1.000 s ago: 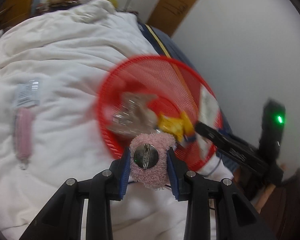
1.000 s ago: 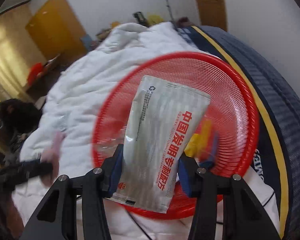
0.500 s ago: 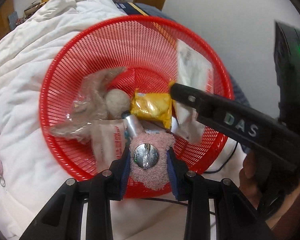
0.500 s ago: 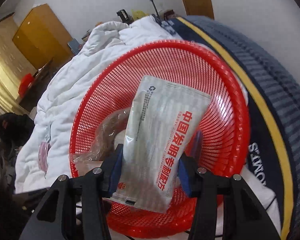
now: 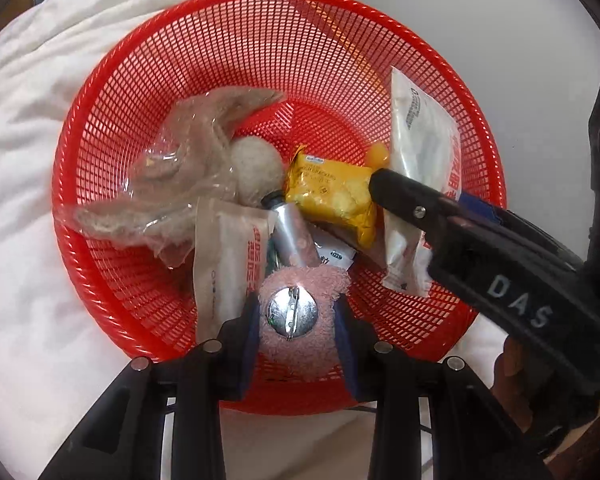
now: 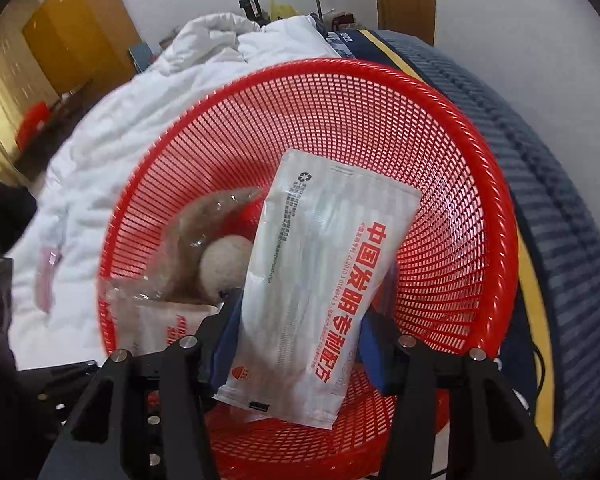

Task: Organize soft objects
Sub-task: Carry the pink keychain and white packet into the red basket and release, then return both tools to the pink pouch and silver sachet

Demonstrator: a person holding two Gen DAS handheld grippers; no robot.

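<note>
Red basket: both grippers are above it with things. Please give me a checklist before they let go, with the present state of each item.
1. Pink plush badge is between the left gripper fingers: ok.
2. White sachet is between the right gripper fingers: ok.
3. Both items are over the red basket: ok.
4. Both jaws have just been opening; items already free: cannot tell.
5. Basket sits steady on the white duvet: cannot tell.

Both feeds bright for me, soft even daylight, barely any hard shadows. Heavy fisheye bend, dark vignette in corners. Left view sharp, hot glare on metal pin disc [image 5: 293, 313]. Right view: pouch [image 6: 324, 292] crisp, white quilt [image 6: 112, 152] and yellow cabinet [image 6: 76, 28] smeared, soft.
</note>
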